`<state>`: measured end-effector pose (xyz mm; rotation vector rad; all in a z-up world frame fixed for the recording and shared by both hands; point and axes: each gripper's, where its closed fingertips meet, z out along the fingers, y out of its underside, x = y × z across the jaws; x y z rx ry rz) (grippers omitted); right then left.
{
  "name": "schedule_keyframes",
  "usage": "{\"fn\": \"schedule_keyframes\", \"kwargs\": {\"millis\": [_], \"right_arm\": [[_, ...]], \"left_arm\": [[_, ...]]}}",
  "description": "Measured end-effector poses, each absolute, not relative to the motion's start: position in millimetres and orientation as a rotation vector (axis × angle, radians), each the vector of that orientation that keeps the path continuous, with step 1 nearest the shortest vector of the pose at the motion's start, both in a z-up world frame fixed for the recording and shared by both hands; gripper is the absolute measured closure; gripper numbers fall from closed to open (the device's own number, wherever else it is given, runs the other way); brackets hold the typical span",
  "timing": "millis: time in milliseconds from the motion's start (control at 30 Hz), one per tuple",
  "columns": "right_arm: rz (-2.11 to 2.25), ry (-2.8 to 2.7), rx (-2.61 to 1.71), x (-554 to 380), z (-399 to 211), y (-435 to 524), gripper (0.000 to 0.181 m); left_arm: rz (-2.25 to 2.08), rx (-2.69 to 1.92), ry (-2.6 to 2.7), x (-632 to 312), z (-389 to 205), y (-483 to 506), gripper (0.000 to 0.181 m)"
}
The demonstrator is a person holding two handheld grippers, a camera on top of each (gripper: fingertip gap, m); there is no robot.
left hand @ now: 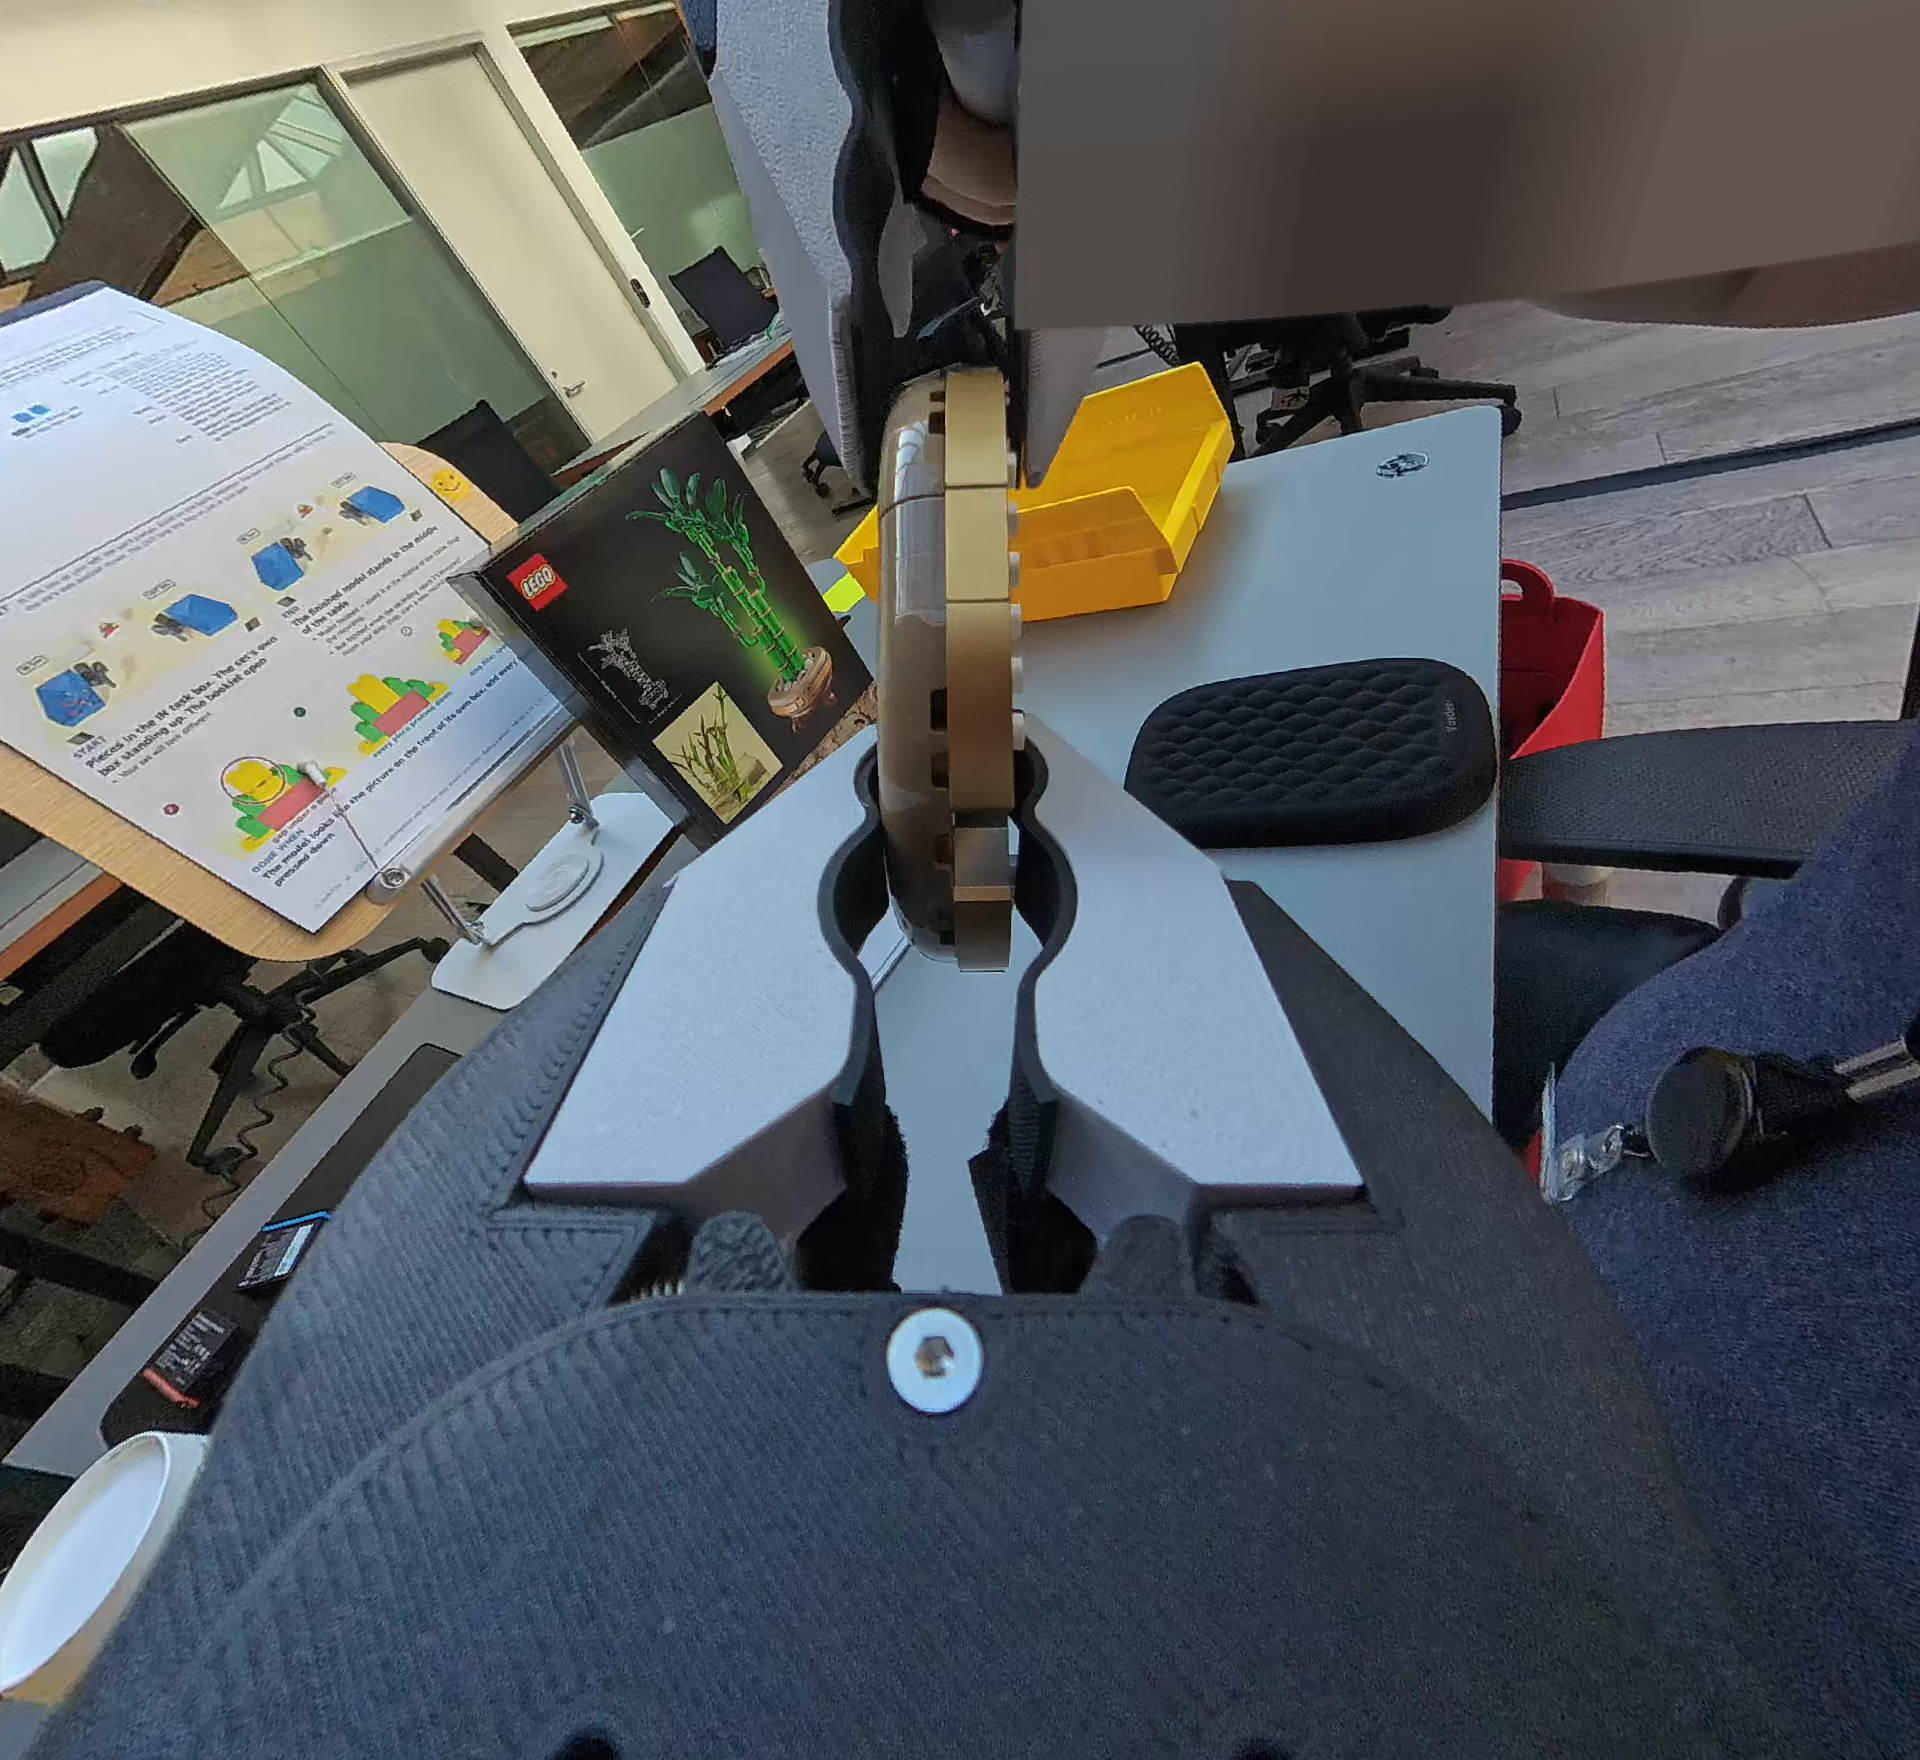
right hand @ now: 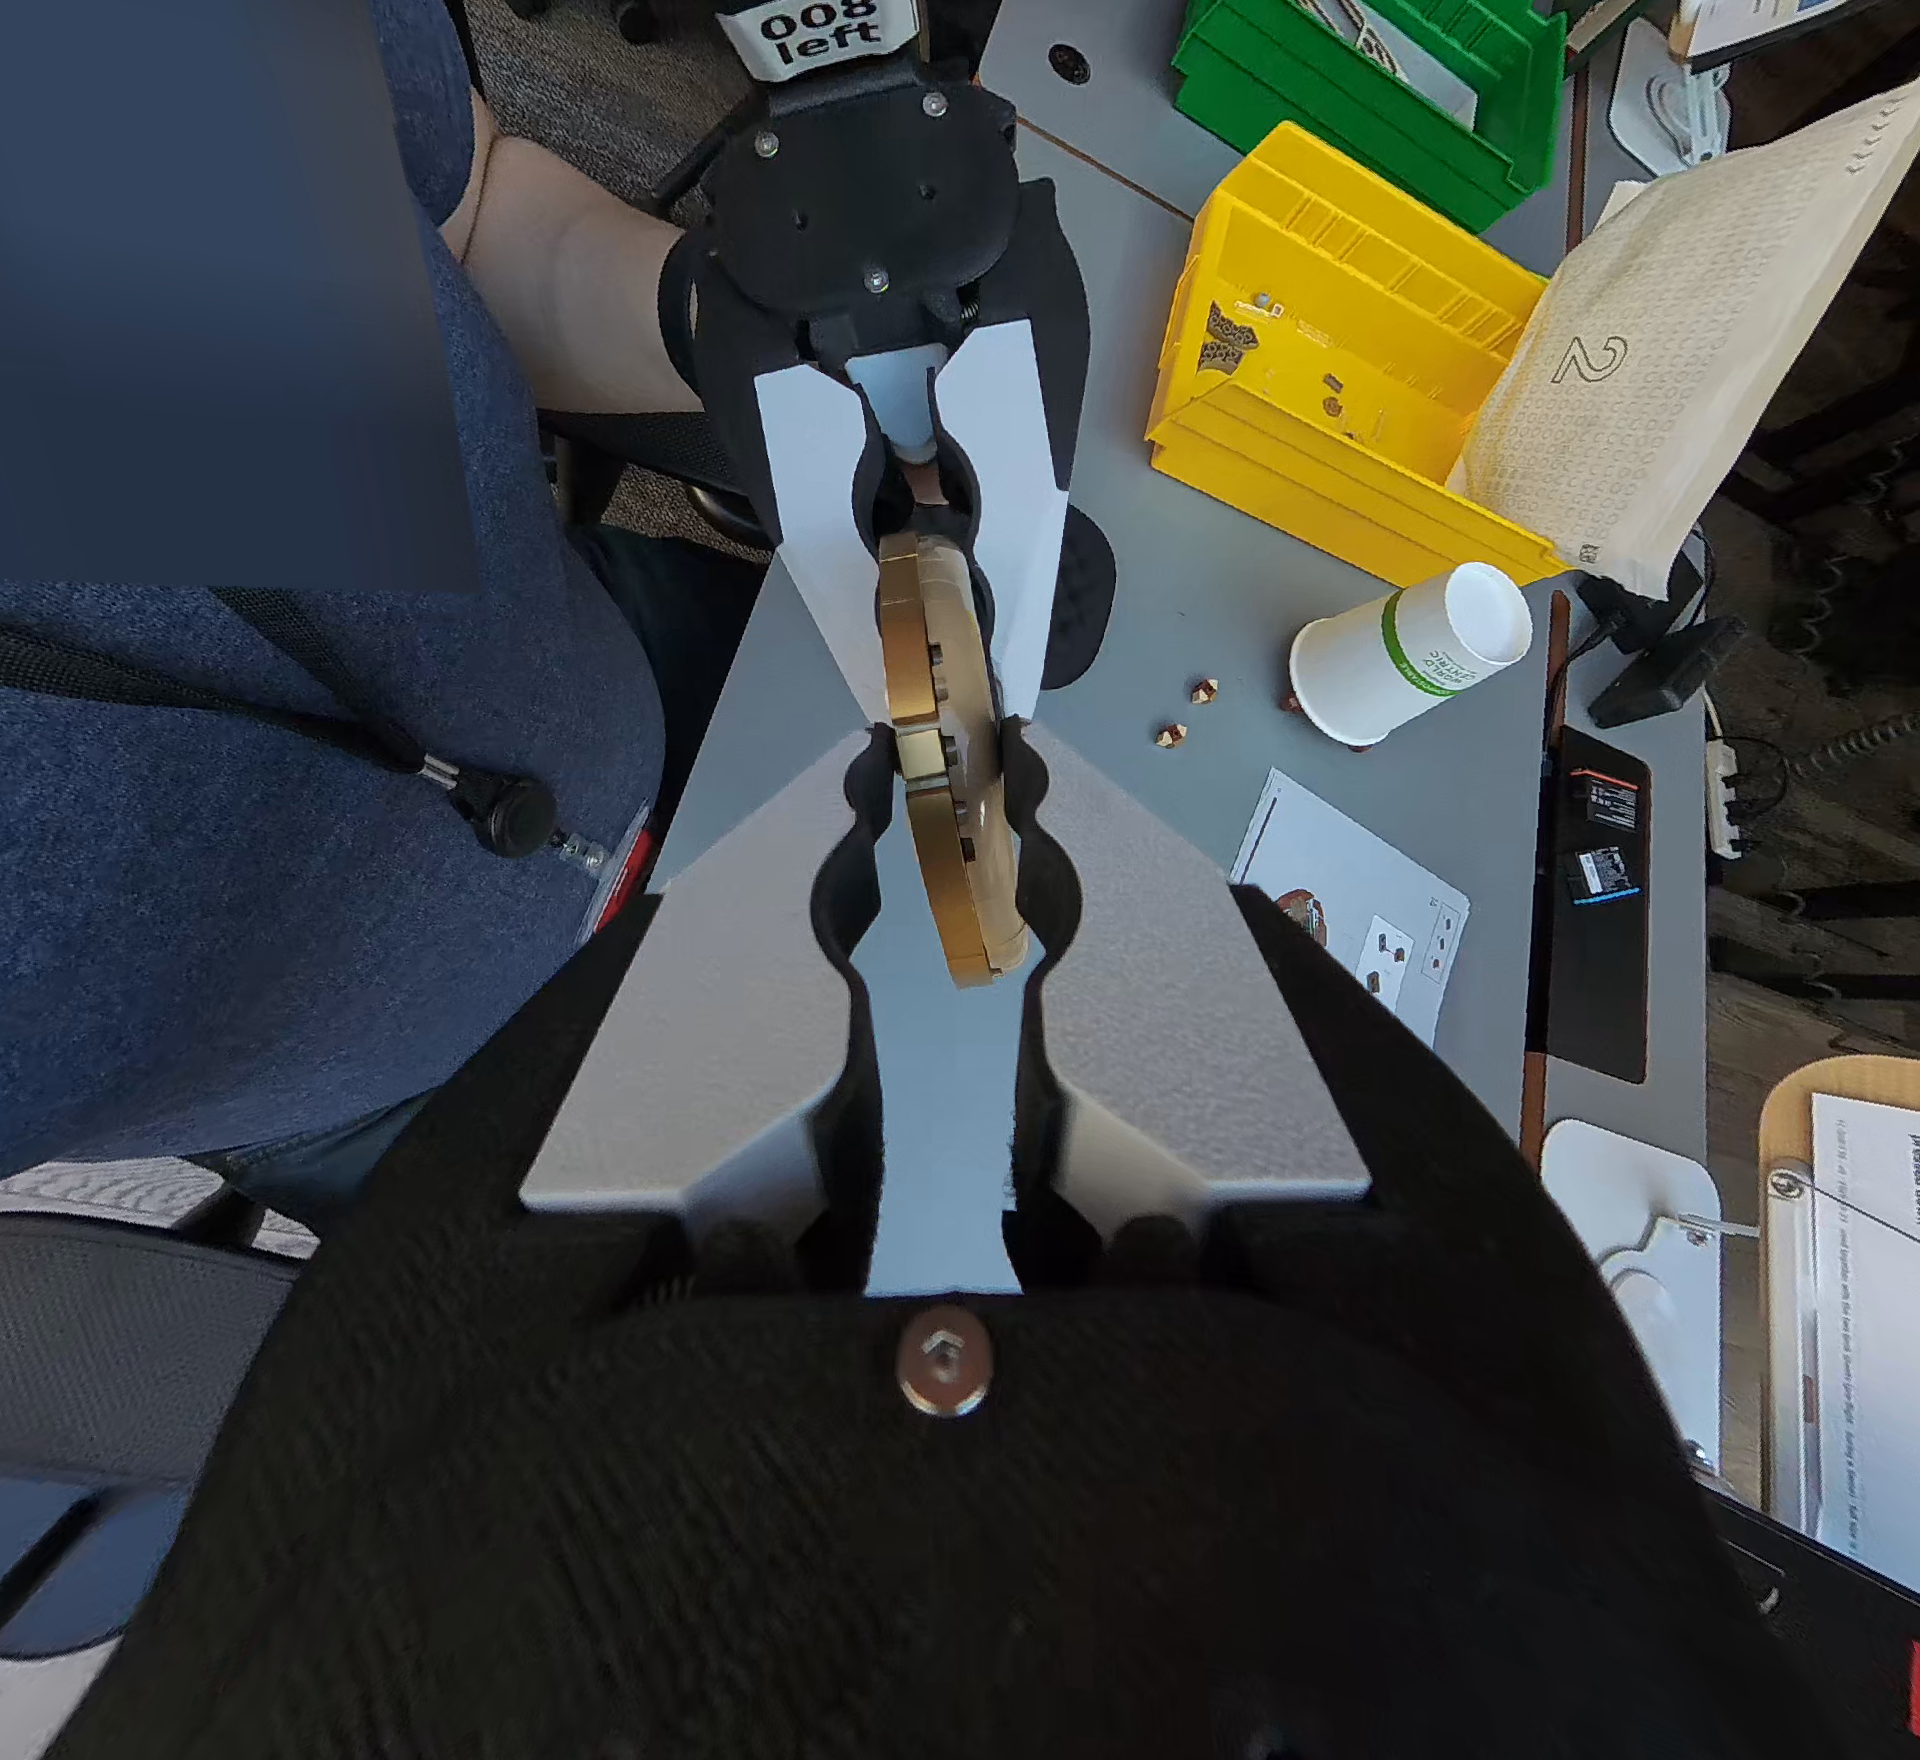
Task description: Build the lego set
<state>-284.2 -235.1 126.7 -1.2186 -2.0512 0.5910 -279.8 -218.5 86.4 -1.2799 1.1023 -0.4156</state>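
Progress looks early: only one round tan-gold lego assembly point(left hand: 951, 671) exists, a flat disc of curved pieces with studs along one face, and it is held edge-on in mid-air above the grey surface point(left hand: 1351, 567), at the centre of both views.

In the left wrist view, the left hand-held gripper point(left hand: 951, 837) pinches the disc's lower rim between its grey fingers point(left hand: 748, 983). From the top of that frame the right hand-held gripper point(left hand: 1013, 422) comes down onto the upper rim. The right wrist view confirms this: the right hand-held gripper point(right hand: 951, 765) is clamped on the near part of the disc point(right hand: 951, 775), and the left one point(right hand: 930, 567) grips the far edge. Both appear pressed onto the same piece, most likely squeezing its layers together.

Judging by the box point(left hand: 675, 630) at centre left of the left wrist view, whose front shows green stalks in a round base, this disc is probably part of that base; no stalks or leaves are built. Plenty remains: a yellow bin point(right hand: 1340, 380) at the upper right of the right wrist view holds loose parts, a numbered paper bag point(right hand: 1662, 360) leans over it, a few small pieces point(right hand: 1184, 713) lie beside a tipped paper cup point(right hand: 1403, 650), and an instruction sheet point(right hand: 1351, 889) lies open at centre right.
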Motion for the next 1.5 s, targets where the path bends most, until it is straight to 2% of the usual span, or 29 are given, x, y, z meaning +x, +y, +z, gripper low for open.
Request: {"fn": "schedule_keyframes", "kwargs": {"millis": [400, 500, 800, 1500], "right_arm": [[0.391, -2.136, -1.221, -275, 114, -228, 0.162], [0.387, -2.11, -1.237, -277, 115, -225, 0.158], [0.423, -2.122, -1.236, -277, 114, -227, 0.163], [0.445, -2.137, -1.299, -276, 103, -223, 0.161]], "left_arm": [[-0.408, -1.324, 1.134, -277, 76, -216, 0.163], [-0.411, -1.334, 1.125, -278, 75, -215, 0.164], [-0.444, -1.343, 1.131, -277, 74, -217, 0.164], [-0.436, -1.373, 1.141, -276, 68, -213, 0.164]]}}
